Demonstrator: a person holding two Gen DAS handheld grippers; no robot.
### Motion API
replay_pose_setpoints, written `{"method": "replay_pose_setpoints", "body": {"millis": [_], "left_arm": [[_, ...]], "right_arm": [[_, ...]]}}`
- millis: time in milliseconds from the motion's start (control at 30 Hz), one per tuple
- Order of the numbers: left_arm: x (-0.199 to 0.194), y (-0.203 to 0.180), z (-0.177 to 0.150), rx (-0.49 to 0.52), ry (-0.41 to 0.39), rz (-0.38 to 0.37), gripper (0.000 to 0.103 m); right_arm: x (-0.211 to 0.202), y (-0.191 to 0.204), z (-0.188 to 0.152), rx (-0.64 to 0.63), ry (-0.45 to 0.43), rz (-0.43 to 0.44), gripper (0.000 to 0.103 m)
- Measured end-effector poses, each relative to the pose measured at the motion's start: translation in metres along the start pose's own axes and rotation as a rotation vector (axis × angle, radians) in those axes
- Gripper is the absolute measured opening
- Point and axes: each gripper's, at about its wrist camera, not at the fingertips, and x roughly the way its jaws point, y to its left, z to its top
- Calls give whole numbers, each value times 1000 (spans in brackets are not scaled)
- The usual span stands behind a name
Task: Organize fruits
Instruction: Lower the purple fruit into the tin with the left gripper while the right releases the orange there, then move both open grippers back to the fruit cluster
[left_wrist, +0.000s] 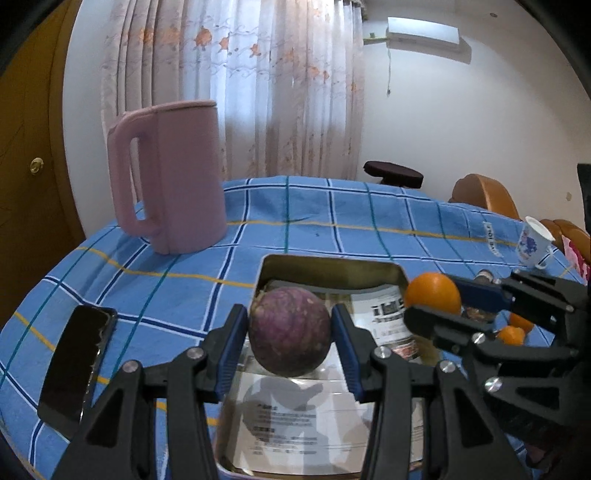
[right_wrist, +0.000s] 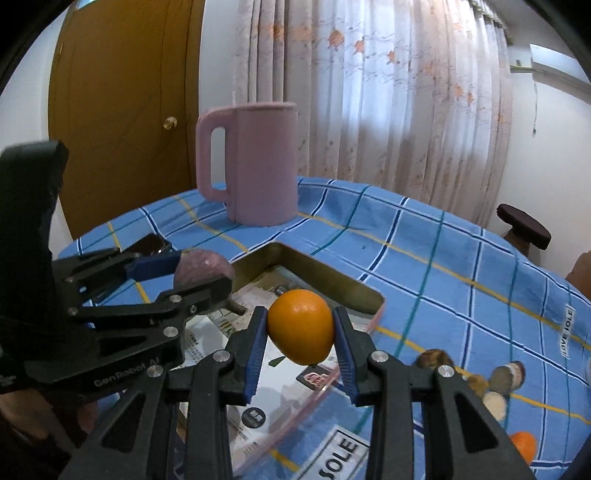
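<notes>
Placing step: left gripper (left_wrist: 290, 332) jaws clamp the purple fruit (left_wrist: 290, 332), right gripper (right_wrist: 300, 328) jaws clamp the orange (right_wrist: 300, 326), both above the tin tray (left_wrist: 332, 267); next, likely lowering and release.

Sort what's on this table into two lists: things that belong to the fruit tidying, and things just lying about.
Part of the job:
purple fruit in the left gripper
orange in the right gripper
tin tray
small oranges

Lying about:
pink jug
phone
cup
</notes>
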Motion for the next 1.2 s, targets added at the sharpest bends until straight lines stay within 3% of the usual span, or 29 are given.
{"method": "replay_pose_setpoints", "body": {"millis": [333,533,700,900,1033,1200], "left_arm": [[14,2,-5,6,34,27,48],[0,1,0,18,-13,76,66],[-22,-13,5,4,-84,42,88],[-38,-59,9,51,-132,-63,94],[-28,-100,9,101,-91,-146,97],[-16,-145,2,161,-29,-230,97]], "right_arm": [[24,7,-9,-27,67,3,37],[17,4,-12,-17,45,-5,44],[-17,-9,-16,5,-21,-22,55],[-71,-58,-41,86,-83,-154,57],[-99,-105,-68,187,-66,-314,63],[-105,-150,-98,304,-5,-426,63]]}}
